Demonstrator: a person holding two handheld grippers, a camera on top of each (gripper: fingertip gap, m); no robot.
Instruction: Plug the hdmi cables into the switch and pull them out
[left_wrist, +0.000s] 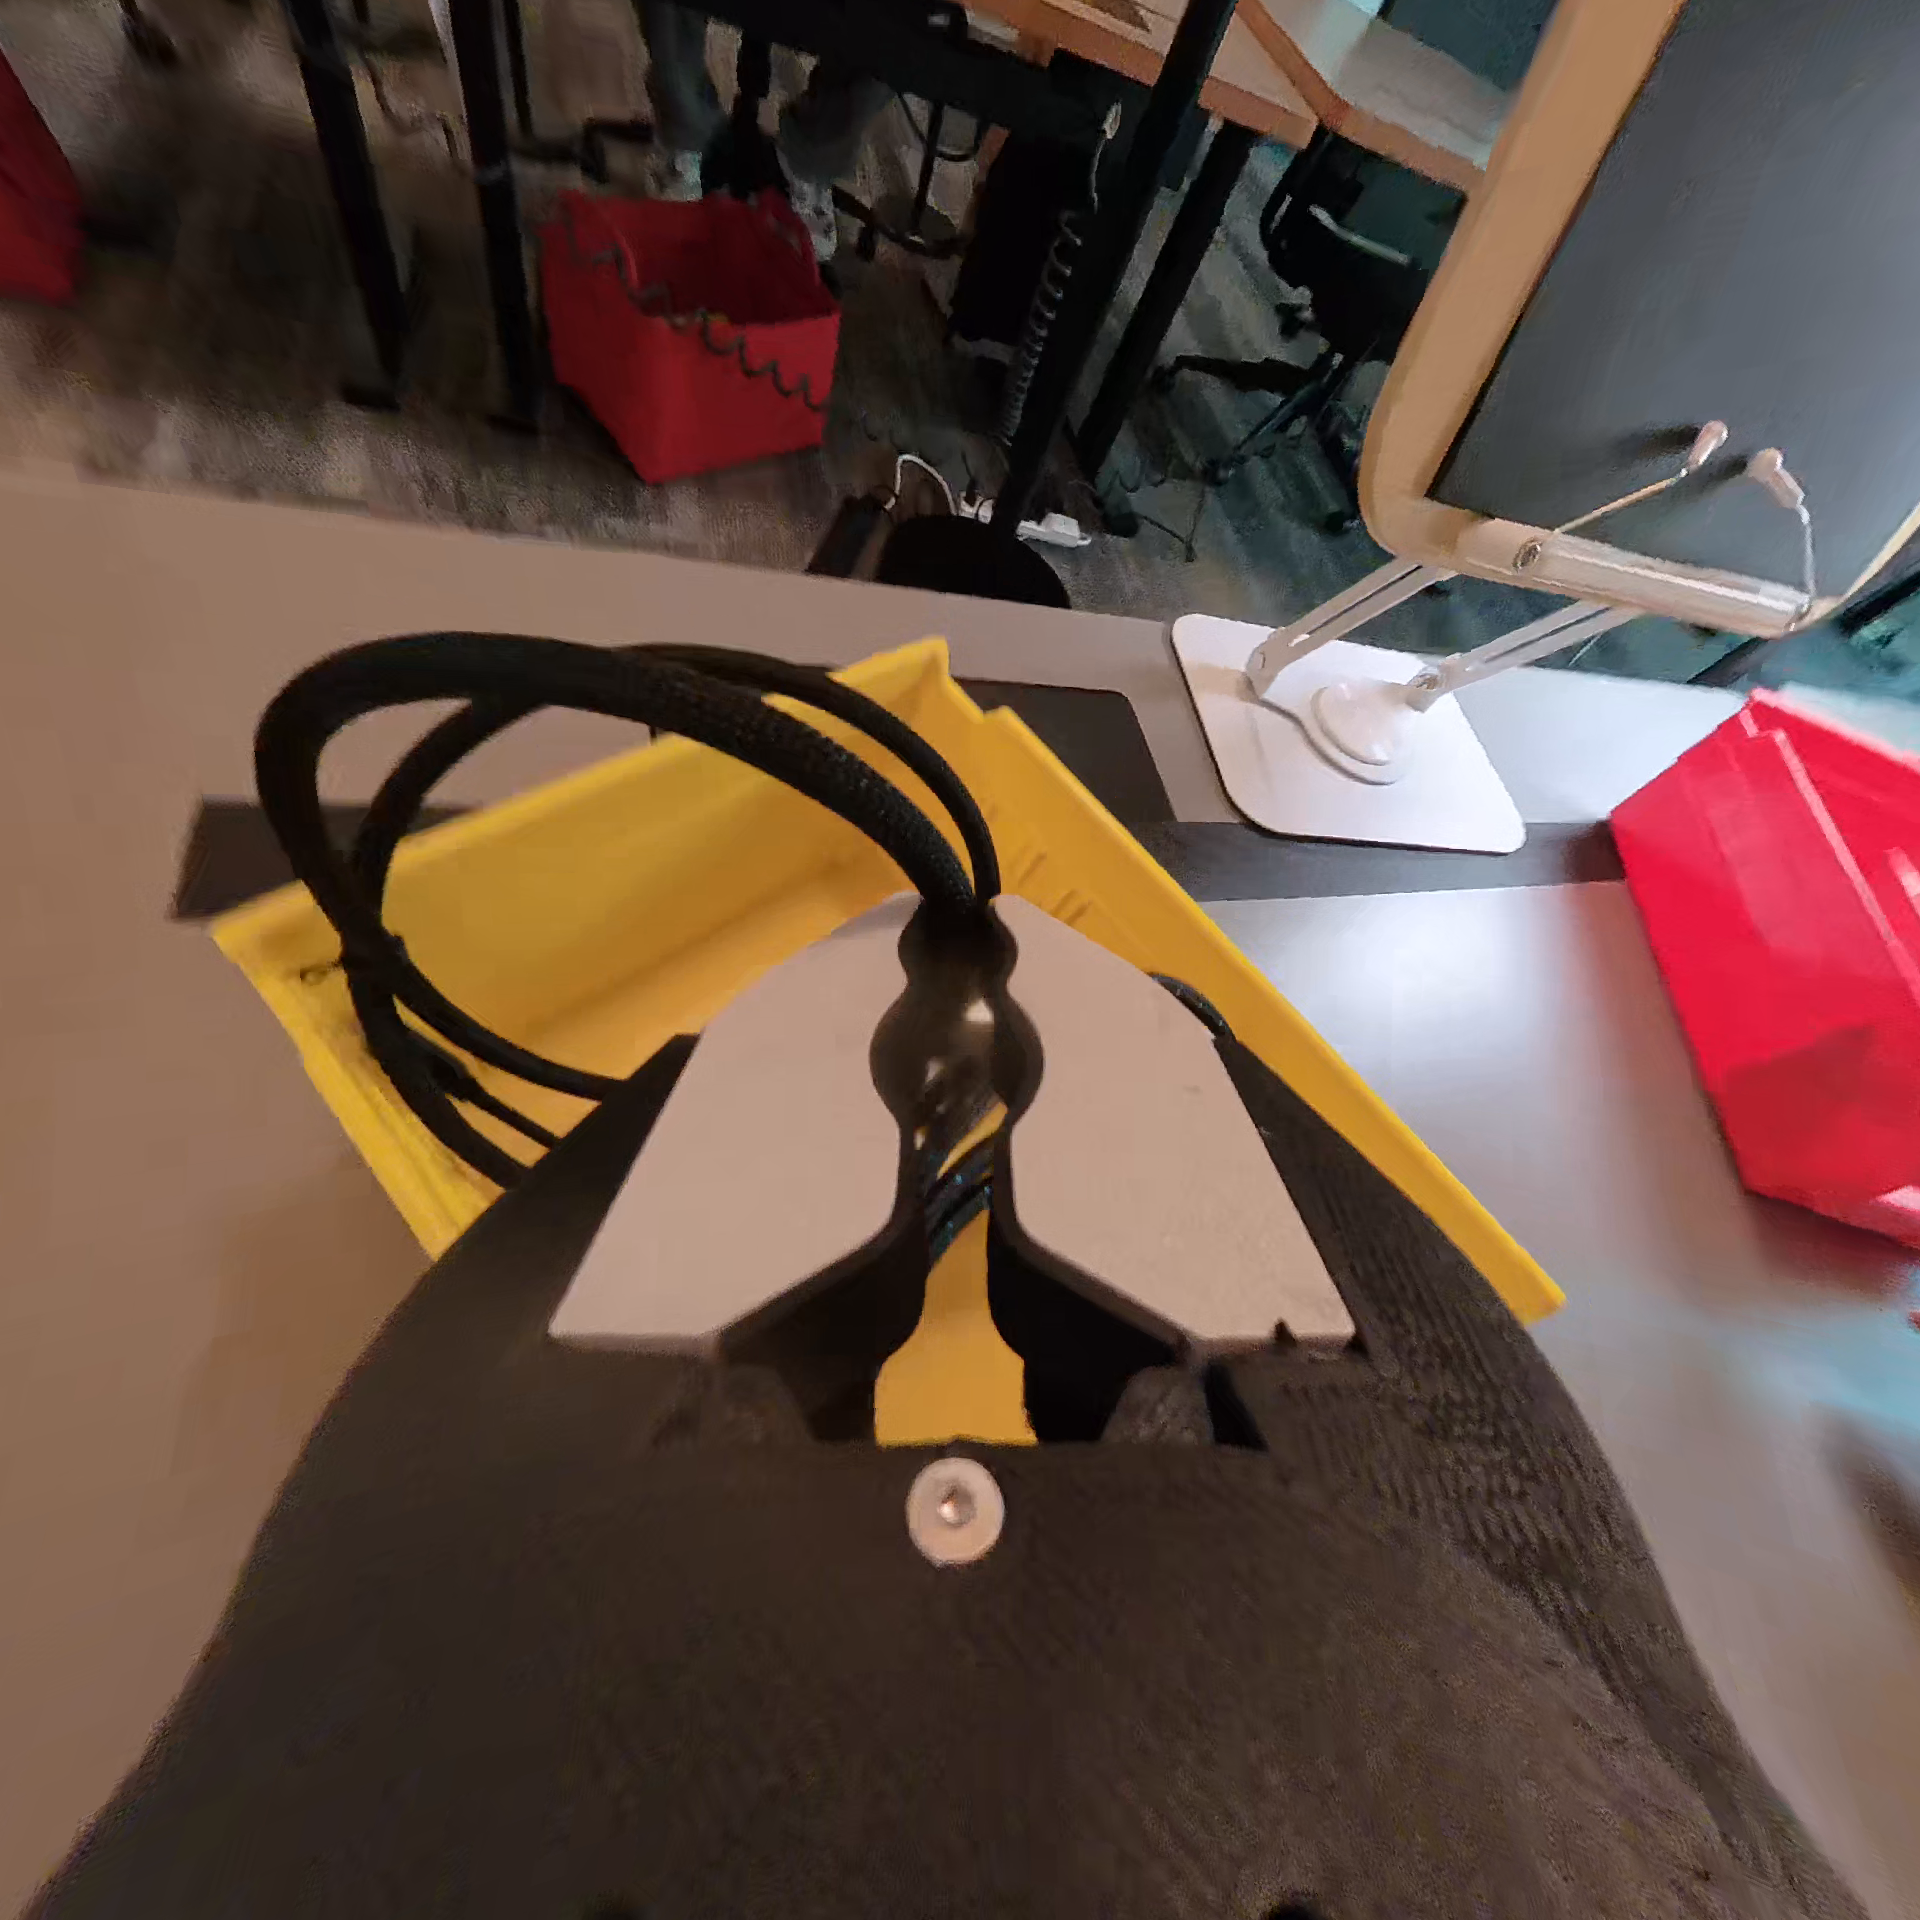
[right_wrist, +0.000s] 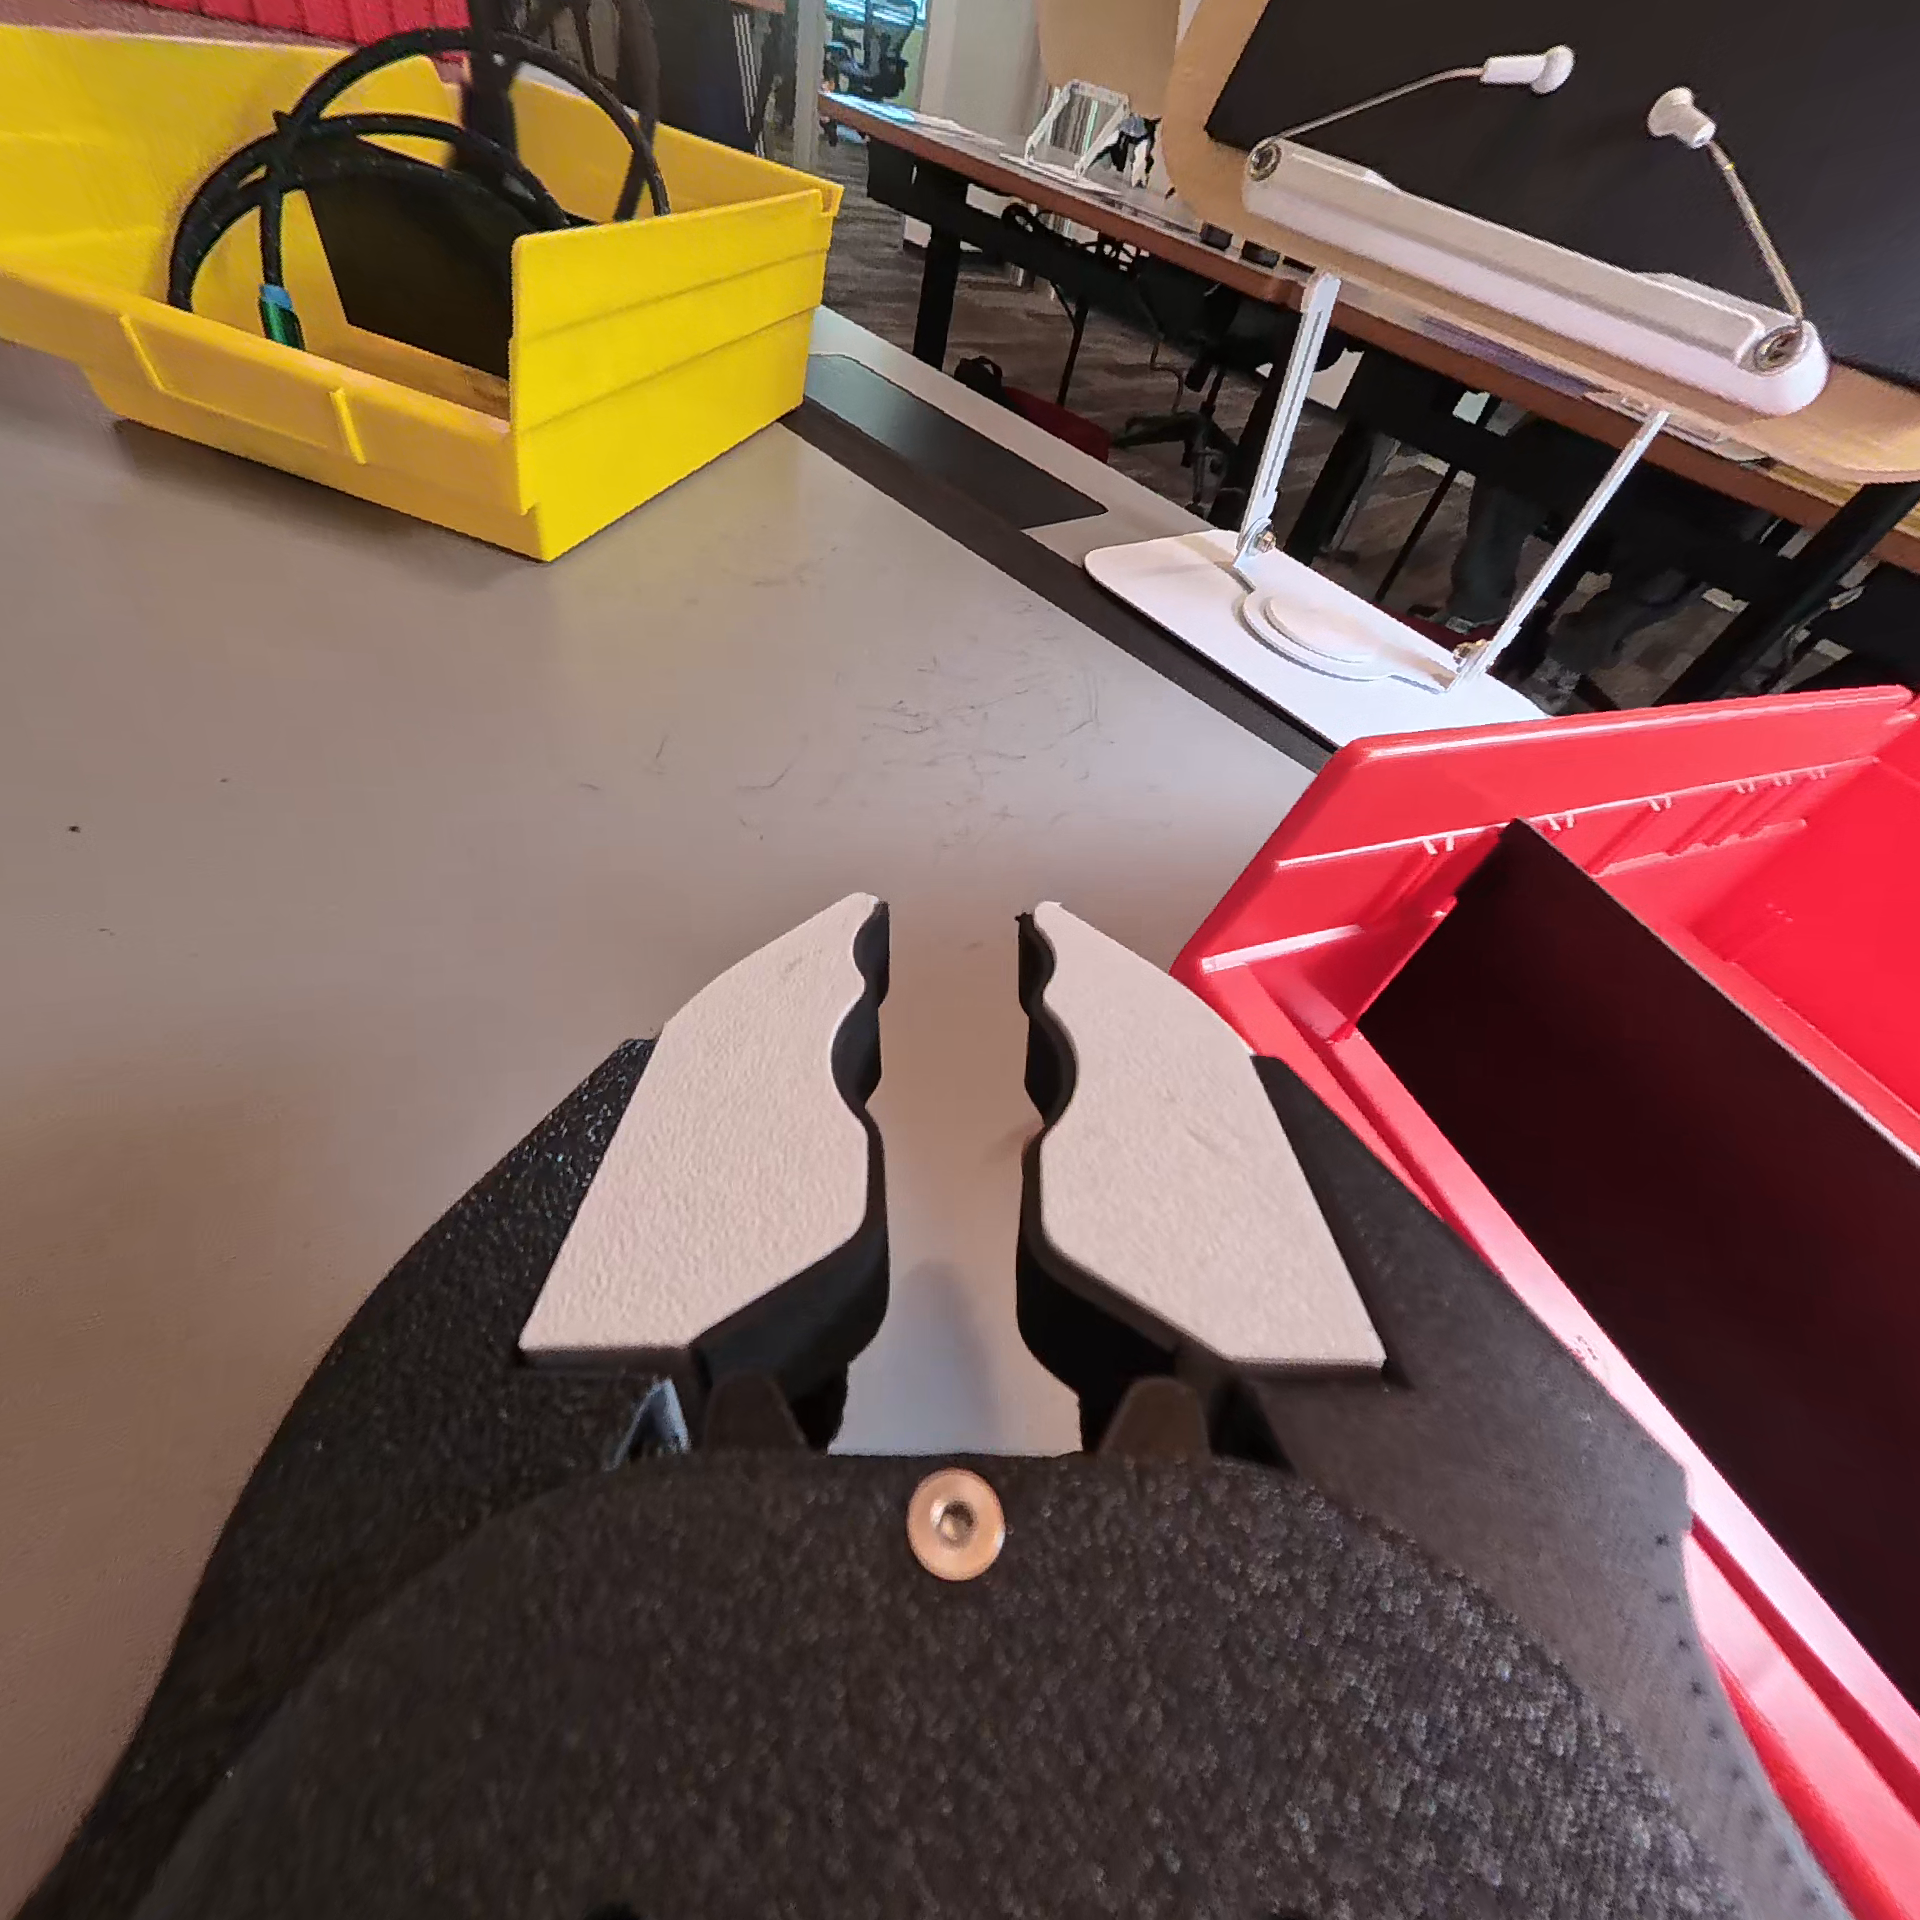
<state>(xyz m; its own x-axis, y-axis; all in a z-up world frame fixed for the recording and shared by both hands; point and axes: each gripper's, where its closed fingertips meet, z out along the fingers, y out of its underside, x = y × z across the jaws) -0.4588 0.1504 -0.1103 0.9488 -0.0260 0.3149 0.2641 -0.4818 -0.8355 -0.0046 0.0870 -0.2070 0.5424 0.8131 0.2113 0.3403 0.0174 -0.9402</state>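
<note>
My left gripper (left_wrist: 951, 940) is shut on a coiled black braided hdmi cable (left_wrist: 623, 691) and holds it over the yellow bin (left_wrist: 644, 862). The cable loops up and left from the fingertips, and its lower strands hang into the bin. In the right wrist view the same yellow bin (right_wrist: 644, 343) stands at the far left with the cable coil (right_wrist: 239, 197) and a blue-green connector (right_wrist: 278, 317) inside. My right gripper (right_wrist: 953, 920) is open with a narrow gap, empty, low over the grey table (right_wrist: 520, 779). No switch is in view.
A red bin (right_wrist: 1455, 862) with a black divider sits just right of my right gripper; it also shows in the left wrist view (left_wrist: 1787, 997). A white stand (right_wrist: 1320, 634) carrying a panel is at the table's far edge. Desks and chairs lie beyond. My hands' fingertips stand some 45 cm from each other.
</note>
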